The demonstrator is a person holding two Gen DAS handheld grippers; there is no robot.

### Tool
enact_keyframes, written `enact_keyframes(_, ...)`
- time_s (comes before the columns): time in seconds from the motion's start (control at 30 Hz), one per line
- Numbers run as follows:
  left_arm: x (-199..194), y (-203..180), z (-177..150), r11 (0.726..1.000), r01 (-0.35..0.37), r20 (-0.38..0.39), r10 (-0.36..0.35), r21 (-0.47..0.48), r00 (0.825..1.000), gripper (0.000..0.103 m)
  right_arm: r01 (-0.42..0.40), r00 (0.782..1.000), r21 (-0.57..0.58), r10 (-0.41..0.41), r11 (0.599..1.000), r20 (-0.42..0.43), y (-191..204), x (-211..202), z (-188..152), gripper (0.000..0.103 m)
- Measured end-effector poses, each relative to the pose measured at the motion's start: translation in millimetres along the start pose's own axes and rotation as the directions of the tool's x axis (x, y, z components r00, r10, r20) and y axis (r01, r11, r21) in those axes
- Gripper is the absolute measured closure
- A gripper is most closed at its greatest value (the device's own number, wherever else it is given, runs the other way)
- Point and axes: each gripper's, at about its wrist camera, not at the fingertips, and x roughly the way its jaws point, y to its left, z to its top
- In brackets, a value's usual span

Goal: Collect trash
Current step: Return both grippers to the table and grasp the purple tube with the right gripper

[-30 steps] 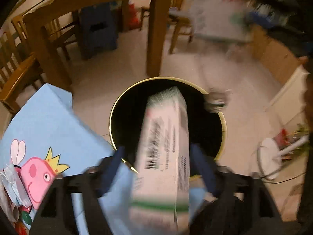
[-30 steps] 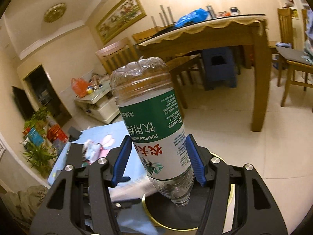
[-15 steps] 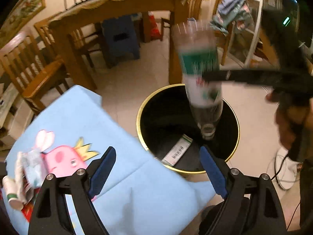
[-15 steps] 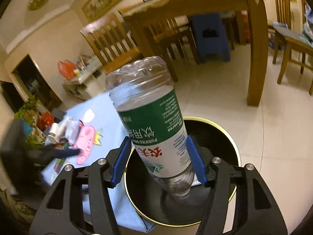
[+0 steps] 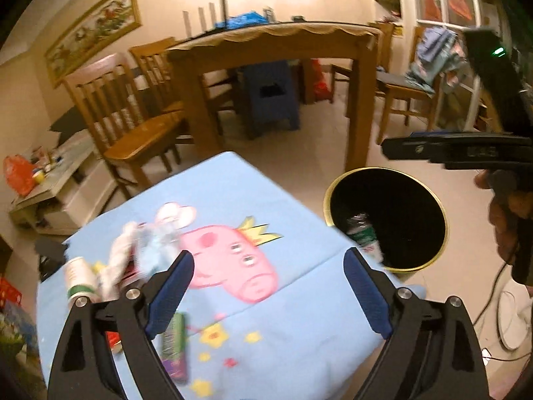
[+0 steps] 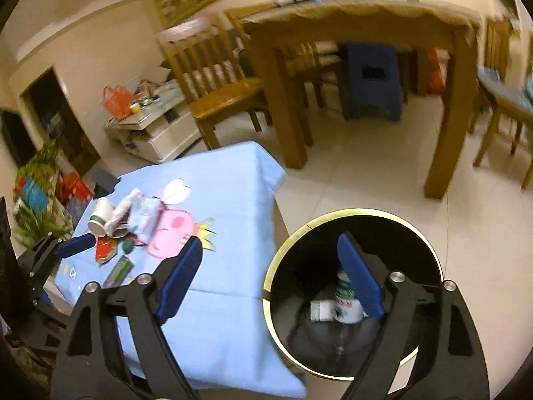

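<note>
left gripper (image 5: 266, 291): jaws opening, nothing between — over blue tablecloth (image 5: 299, 316)
right gripper (image 6: 271, 278): opening, empty
bin (image 6: 333, 215): bottle (image 6: 346, 306) inside (box (image 6: 320, 310) beside)

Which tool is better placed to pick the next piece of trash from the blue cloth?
Probably the left tool: empty, over the blue cloth, near the trash pile. The right tool hangs over the bin.

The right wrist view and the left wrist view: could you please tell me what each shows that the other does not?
Only the right wrist view looks to the bottom of the black bin, where a white carton lies beside the plastic bottle.

Only the left wrist view shows a hand holding the right hand-held gripper above the bin.

Both show the blue tablecloth, the trash pile and the wooden dining table.
</note>
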Motion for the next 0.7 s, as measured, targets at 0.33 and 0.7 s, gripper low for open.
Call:
enact_keyframes(0.33,-27,145,-107,0.918,-0.306,-0.089,0.293,-0.253,0.952,0.01,-0.17,0.969,-0.072,0.153,0.983,-0.196,145,80,-46,0.006)
enact_keyframes(0.7,-46,229,-182,0.819,-0.41,-0.198,0.359,-0.4,0.912,0.01,-0.104,0.948,-0.212,0.033,0.972,-0.315,291,151,-83,0.033)
